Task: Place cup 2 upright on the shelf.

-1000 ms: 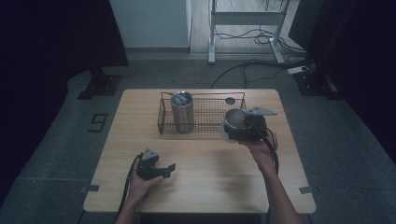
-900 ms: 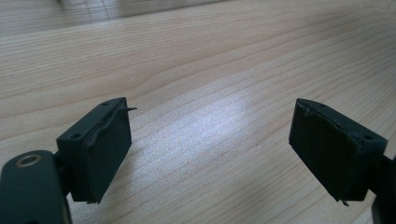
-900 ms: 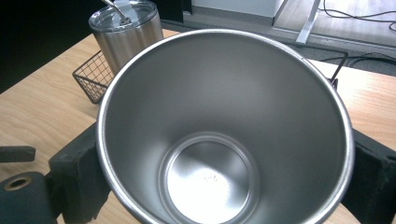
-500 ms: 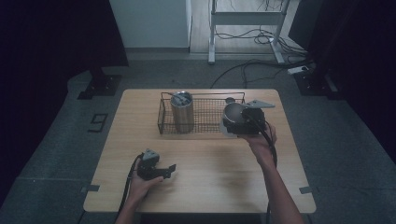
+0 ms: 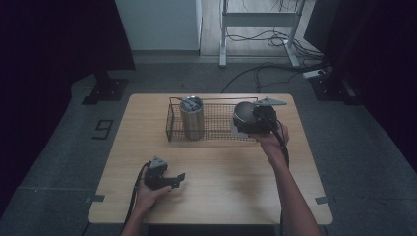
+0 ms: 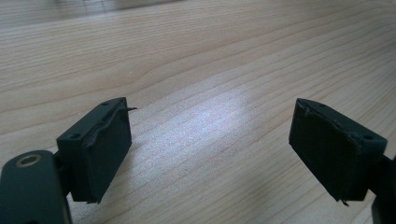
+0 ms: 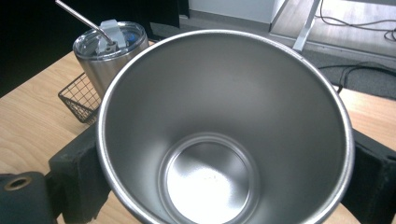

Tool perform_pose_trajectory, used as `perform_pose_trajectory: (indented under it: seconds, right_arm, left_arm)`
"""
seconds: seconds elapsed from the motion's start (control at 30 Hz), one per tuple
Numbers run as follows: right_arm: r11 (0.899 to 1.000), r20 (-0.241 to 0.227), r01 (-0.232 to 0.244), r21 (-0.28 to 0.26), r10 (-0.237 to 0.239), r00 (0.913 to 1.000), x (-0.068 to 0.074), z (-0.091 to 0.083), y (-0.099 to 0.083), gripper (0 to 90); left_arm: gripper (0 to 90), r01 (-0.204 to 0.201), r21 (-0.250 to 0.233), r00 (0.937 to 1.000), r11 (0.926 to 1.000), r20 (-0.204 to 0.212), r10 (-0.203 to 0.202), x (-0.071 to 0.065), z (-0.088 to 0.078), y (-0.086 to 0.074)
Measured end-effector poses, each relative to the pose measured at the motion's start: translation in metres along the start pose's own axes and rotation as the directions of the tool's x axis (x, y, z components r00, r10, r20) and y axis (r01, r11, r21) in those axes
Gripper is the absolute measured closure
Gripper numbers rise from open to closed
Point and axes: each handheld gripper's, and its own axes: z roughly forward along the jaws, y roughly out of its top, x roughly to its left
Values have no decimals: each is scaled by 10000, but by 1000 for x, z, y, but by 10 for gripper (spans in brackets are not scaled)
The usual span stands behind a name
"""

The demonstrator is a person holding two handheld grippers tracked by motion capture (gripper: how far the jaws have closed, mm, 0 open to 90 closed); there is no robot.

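High view: right gripper (image 5: 246,120) clamped on the open steel cup (image 5: 244,114), held over the right end of the wire basket (image 5: 216,129) where a lidded tumbler (image 5: 191,117) already stands — cup not yet set down; left gripper (image 5: 169,179) apart, empty, resting on the table (image 5: 221,187).

The steel cup (image 7: 224,140) in my right fingers (image 7: 77,179) is bare, open-topped and empty, its brushed inner wall tapering to a round flat bottom. It is gripped from both sides by its outer wall and tipped so that its mouth faces along the fingers. From above, the cup (image 5: 244,115) hangs over the right end of the wire basket (image 5: 216,125) on the desk.
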Motion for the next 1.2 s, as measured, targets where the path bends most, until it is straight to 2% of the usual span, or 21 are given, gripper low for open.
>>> perform_pose_trajectory:
  seconds: [0.17,0.4,0.57,0.63,1.2]
  right_arm:
    - [9999,-30,147,-7,-147,9999,0,8,7,72]
    - [9998,82,161,139,-163,9998,-3,19,14,72]
    - [9997,114,172,187,-174,9998,-6,26,18,71]
    - [9996,148,206,195,-209,9997,-6,29,19,72]
    - [9979,267,116,637,-134,9996,-13,61,28,71]
  left_arm:
    - [133,73,-38,9999,10000,123,-73,0,-1,0]
    - [133,53,-14,10000,10000,-2,-53,1,-1,0]
    - [136,154,-77,9998,9999,103,-154,1,-2,1]
    - [136,-19,-74,10000,10000,-75,18,-1,-2,1]
    - [135,-243,29,9997,9997,-32,243,-7,0,2]
